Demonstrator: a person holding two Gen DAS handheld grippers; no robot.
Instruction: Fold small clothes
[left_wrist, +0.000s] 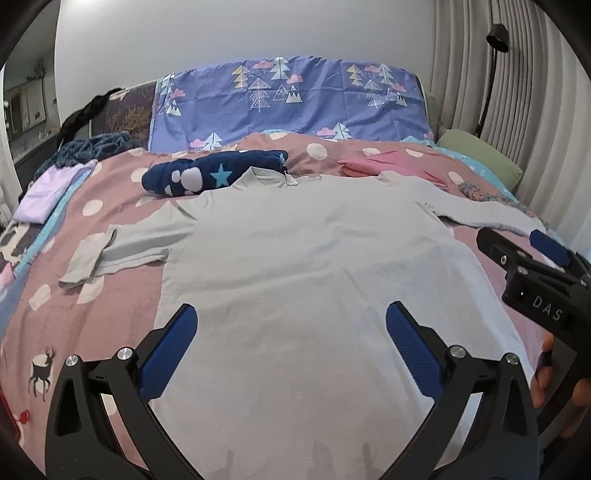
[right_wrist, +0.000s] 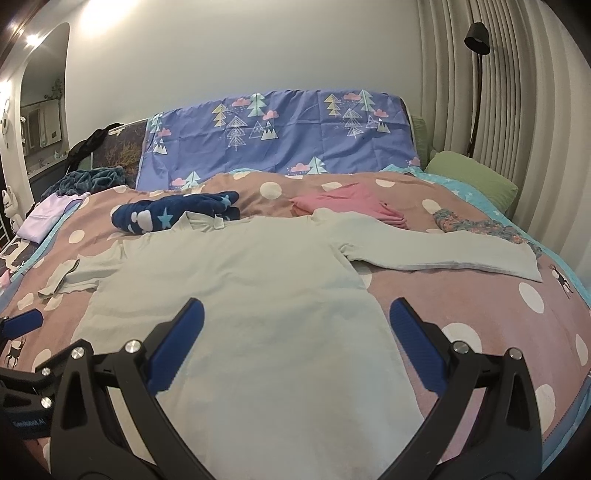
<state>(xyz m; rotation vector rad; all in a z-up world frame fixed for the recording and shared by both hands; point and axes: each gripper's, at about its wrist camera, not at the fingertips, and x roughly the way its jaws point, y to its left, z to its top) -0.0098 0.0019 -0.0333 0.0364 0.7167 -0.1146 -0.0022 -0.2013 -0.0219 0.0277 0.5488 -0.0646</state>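
A pale grey long-sleeved shirt (left_wrist: 295, 258) lies flat on the bed, collar away from me. Its left sleeve (left_wrist: 122, 251) is bent back on itself; its right sleeve (right_wrist: 443, 254) stretches out straight. My left gripper (left_wrist: 291, 317) hovers open above the shirt's lower body, nothing between its fingers. My right gripper (right_wrist: 295, 314) is open too, over the shirt's lower right part, and also shows at the right edge of the left wrist view (left_wrist: 532, 251). A hand (left_wrist: 546, 376) holds it.
On the pink polka-dot bedspread (right_wrist: 480, 314) beyond the shirt lie a navy star-print garment (left_wrist: 210, 175), a pink garment (right_wrist: 351, 205), a floral piece (right_wrist: 480, 225) and a lilac garment (left_wrist: 51, 188). A green pillow (right_wrist: 472, 177) and floor lamp (right_wrist: 476, 74) stand right.
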